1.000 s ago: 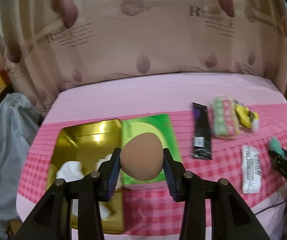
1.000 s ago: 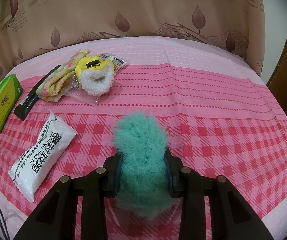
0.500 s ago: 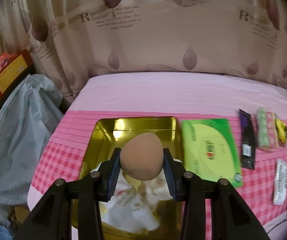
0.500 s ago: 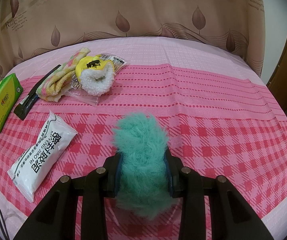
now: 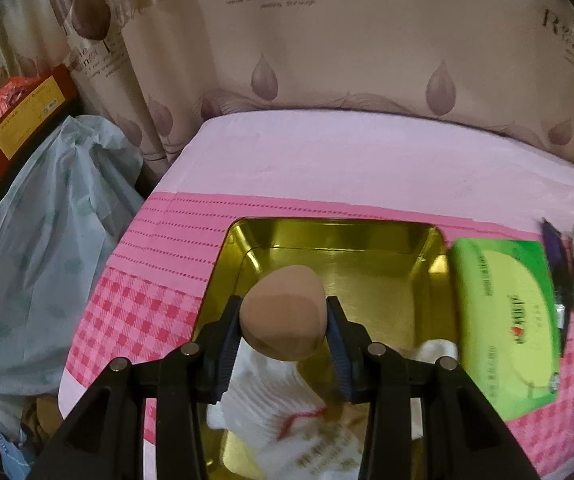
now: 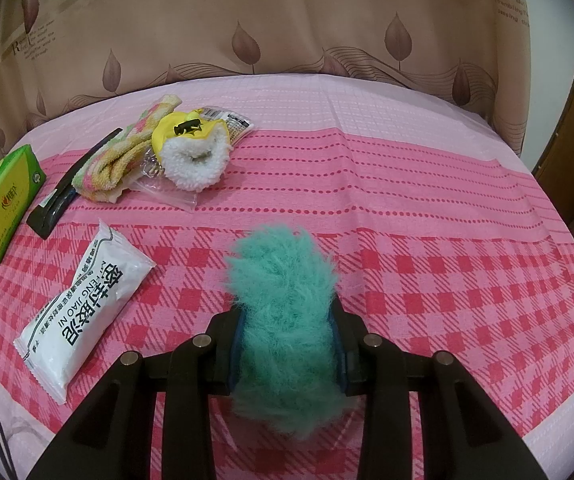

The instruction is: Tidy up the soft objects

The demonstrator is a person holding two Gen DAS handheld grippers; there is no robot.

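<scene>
While a tan egg-shaped sponge (image 5: 283, 312) is pinched between the left tongs (image 5: 283, 322) above a gold tin (image 5: 433, 248), a teal fluffy pom-pom (image 6: 287, 320) is clamped in the right tongs (image 6: 287, 336) over the pink checked cloth (image 6: 447, 280) that covers the surface. Both pairs of tongs are closed only as far as their soft loads allow, with the jaws pressed against each side. White folded cloths (image 5: 283, 404) with red stitching are seen lying in the near part of the tin, directly below the sponge, and a green tissue pack (image 5: 507, 320) is set just beside the tin's right wall. Well apart from the tin, a white sachet (image 6: 87, 316), a black packet (image 6: 57, 208), a striped sock (image 6: 119, 160) and a yellow plush slipper (image 6: 191, 156) are left on the cloth.

The step in hand is judged to be the placing of the sponge in the tin. It is best lowered close to the white cloths or the bare gold floor beyond them before the tongs are eased apart, since a springy, rounded sponge is likely to bounce or roll if dropped from height. The rim is to be kept clear of the jaws.
</scene>
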